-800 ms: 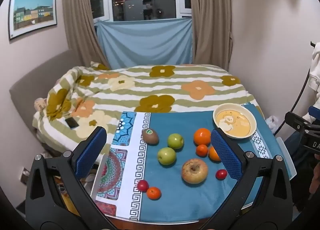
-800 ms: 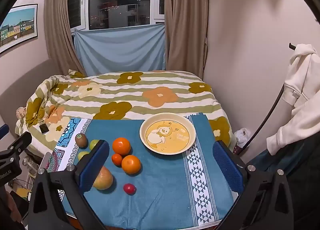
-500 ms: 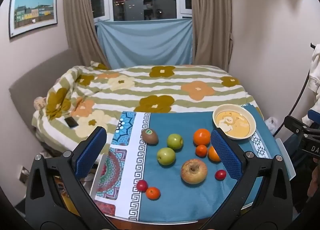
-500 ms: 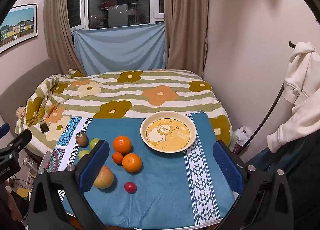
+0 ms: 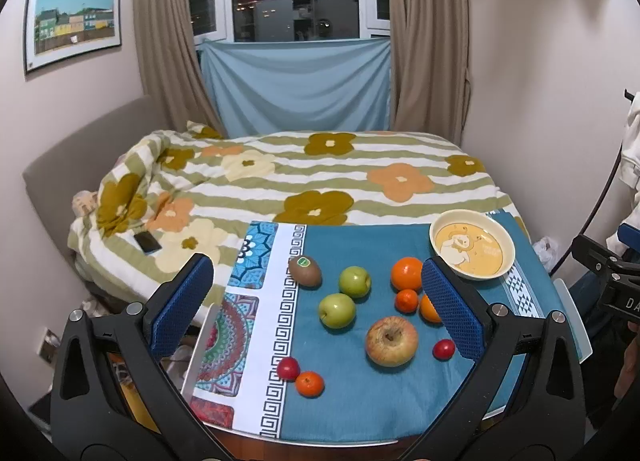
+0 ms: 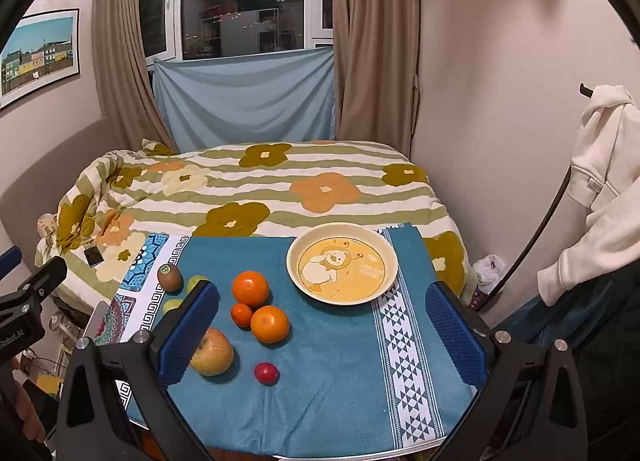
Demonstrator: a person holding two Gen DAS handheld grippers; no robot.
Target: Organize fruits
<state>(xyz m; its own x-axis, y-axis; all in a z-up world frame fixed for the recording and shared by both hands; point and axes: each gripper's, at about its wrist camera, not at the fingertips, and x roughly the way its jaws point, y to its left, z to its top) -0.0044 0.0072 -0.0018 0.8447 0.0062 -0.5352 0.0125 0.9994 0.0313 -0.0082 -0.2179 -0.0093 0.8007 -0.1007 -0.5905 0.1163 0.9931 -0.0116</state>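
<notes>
Overhead, both the left gripper [image 5: 316, 301] and the right gripper [image 6: 322, 327] are spread wide, holding nothing. Fruit scattered on blue cloth [image 5: 360, 401]: big blotchy apple [image 5: 391, 340], two green apples [image 5: 337, 310], oranges [image 6: 269, 323], brown kiwi [image 5: 305, 271]. Yellow bowl [image 6: 304, 285] beside them.

In the right wrist view, the right gripper's left finger [image 6: 188, 329] is hiding most of both green apples [image 6: 195, 283] and part of the big apple [image 6: 214, 353]. In the left wrist view, the left gripper's right finger [image 5: 450, 311] is covering half an orange [image 5: 429, 309].
</notes>
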